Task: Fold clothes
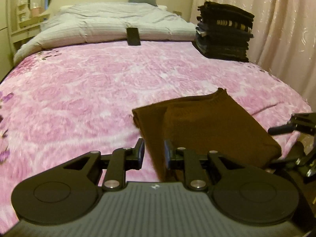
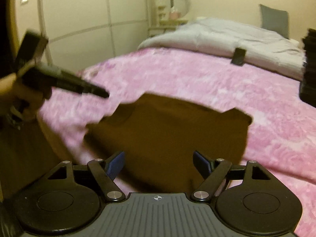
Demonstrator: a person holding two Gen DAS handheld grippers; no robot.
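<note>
A brown knitted garment (image 1: 207, 130) lies folded into a rough rectangle on the pink floral blanket (image 1: 88, 88), near the bed's front right edge. My left gripper (image 1: 154, 151) hovers at the garment's left front corner. Its jaws stand a little apart, and a strip of brown cloth and pink blanket shows in the gap, with neither pad pressing on it. My right gripper (image 2: 159, 164) is wide open just in front of the same garment (image 2: 167, 130), nothing between its pads. In the right wrist view the left gripper's fingers (image 2: 94, 89) point in from the left, held by a hand.
A tall stack of folded dark clothes (image 1: 225, 33) stands at the bed's far right. A black phone (image 1: 133, 36) leans on the folded grey duvet (image 1: 118, 23). Pink curtains (image 1: 266, 19) hang to the right, and a white wardrobe (image 2: 88, 19) stands to the left.
</note>
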